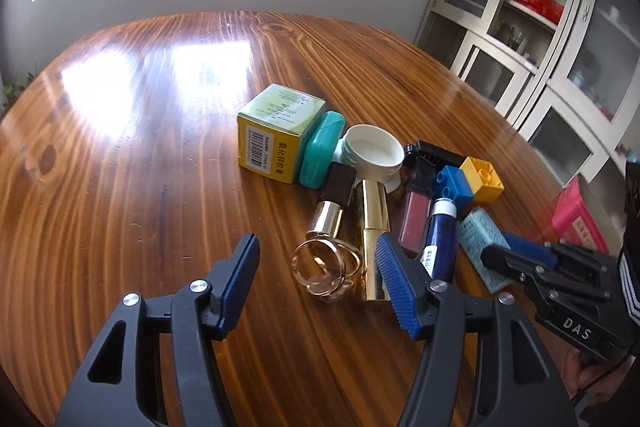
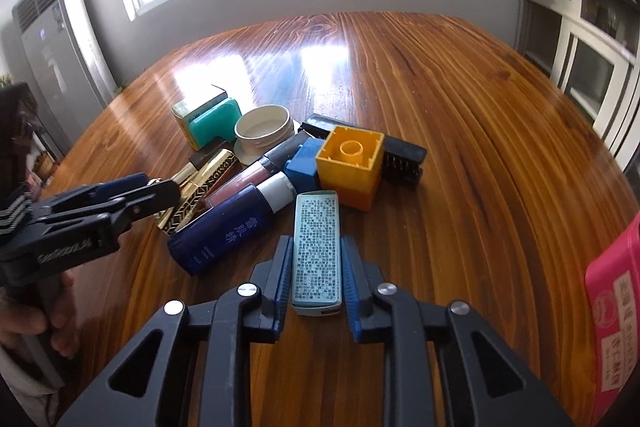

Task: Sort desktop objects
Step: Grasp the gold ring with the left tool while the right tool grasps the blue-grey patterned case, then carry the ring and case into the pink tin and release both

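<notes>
A pile of small objects lies on the wooden table [image 1: 140, 167]. My left gripper [image 1: 316, 247] is open, its fingers either side of a tangle of gold rings [image 1: 326, 269] without touching it. A gold lipstick tube [image 1: 374, 227] lies against the right finger. My right gripper [image 2: 316, 241] is shut on a light blue perforated box [image 2: 316, 255], with both pads against its long sides. The box rests on the table beside a dark blue bottle [image 2: 228, 231]. In the left wrist view the right gripper [image 1: 516, 259] covers the near end of that box [image 1: 478, 241].
The pile holds a yellow-green carton [image 1: 276, 131], a teal case [image 1: 322, 147], a white jar [image 1: 374, 151], pink lip gloss [image 1: 416, 223], a blue brick [image 1: 454, 183], a yellow brick [image 2: 350, 163] and a black comb [image 2: 400, 151]. A pink box [image 2: 616, 327] sits at the right edge.
</notes>
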Motion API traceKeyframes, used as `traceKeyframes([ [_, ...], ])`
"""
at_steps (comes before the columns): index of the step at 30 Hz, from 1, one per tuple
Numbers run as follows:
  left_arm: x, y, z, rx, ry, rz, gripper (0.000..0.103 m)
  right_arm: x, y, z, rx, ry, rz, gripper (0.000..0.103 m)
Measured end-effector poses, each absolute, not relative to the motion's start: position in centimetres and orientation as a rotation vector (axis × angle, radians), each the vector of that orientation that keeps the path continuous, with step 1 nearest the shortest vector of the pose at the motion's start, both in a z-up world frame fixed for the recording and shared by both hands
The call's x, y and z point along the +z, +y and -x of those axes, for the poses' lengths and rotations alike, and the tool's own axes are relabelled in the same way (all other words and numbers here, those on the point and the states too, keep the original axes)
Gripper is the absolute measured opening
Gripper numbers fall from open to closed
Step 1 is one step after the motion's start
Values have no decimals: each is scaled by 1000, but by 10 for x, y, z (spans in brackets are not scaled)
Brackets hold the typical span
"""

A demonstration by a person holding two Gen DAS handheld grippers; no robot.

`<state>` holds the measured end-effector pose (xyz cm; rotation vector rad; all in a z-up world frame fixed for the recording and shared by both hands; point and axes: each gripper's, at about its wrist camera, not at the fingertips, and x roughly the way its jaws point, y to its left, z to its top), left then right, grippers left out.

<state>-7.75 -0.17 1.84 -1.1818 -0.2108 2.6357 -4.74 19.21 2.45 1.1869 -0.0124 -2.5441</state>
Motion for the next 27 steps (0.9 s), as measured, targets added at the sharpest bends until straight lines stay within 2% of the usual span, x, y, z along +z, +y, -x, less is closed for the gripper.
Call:
traceKeyframes([
  [1,18,-2,78,2621,-232,1181,61,25,195,46,-2545,-29,-1187,26],
  [3,18,-2,78,2591,-268,1164,38,26,199,42,-2554,-45,-1183,26],
  [19,45,12,50,2729,-198,1081,38,58,244,-4,-2644,-181,-1033,26],
  [27,66,49,32,2702,-131,1007,38,73,270,-31,-2683,-243,-955,26],
])
